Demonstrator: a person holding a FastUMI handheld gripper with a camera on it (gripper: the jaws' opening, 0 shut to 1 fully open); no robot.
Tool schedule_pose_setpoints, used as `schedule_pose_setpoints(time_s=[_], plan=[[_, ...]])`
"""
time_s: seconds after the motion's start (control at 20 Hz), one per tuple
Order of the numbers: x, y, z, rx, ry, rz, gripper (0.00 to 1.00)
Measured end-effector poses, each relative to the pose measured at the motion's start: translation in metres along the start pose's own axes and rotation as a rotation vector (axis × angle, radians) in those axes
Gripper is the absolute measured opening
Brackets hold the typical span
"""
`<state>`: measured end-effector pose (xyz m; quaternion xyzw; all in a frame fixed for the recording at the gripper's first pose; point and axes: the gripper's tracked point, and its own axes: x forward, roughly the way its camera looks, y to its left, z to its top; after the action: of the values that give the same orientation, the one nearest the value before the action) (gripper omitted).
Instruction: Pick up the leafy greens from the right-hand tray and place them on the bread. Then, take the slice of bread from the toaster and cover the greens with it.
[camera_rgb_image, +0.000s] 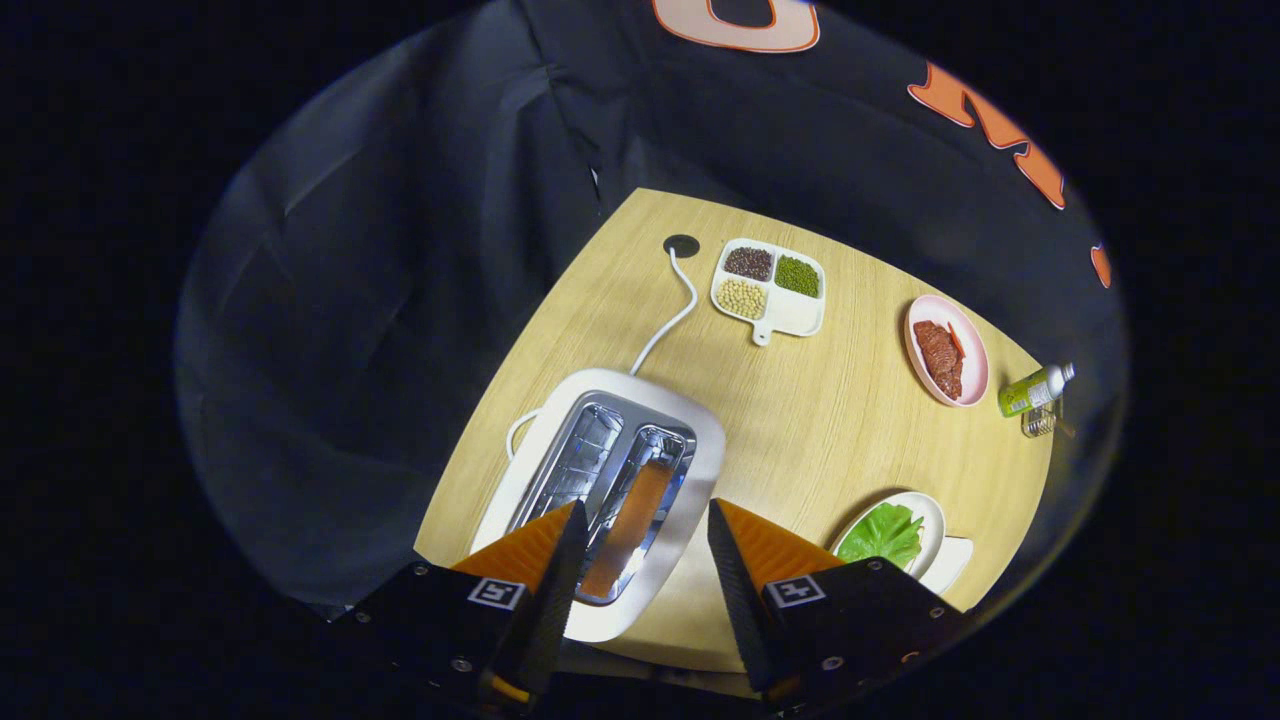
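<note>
my tongs (640, 520) hang spread and empty over the toaster (610, 490), bread slice (632, 525) in its right slot between them. risk: a tip catching the slot rim. leafy greens (882, 535) lie on their plate (932, 515) at the table's near right edge; bean tray (800, 318), meat plate (975, 350), bottle (1035, 388) well apart.

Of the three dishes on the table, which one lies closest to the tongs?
The white dish holding leafy greens, just beside the open tongs. The pink plate and divided tray lie farther beyond.
</note>
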<state>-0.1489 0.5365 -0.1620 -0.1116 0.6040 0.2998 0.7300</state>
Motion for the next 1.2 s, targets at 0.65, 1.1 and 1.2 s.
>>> schedule_pose_setpoints(time_s=[0.65, 1.1, 1.2], plan=[[0.005, 0.011, -0.001, 0.126, 0.064, 0.073, 0.11], [-0.060, -0.038, 0.007, 0.253, -0.092, 0.211, 0.11], [-0.071, -0.058, 0.001, 0.274, -0.123, 0.218, 0.11]])
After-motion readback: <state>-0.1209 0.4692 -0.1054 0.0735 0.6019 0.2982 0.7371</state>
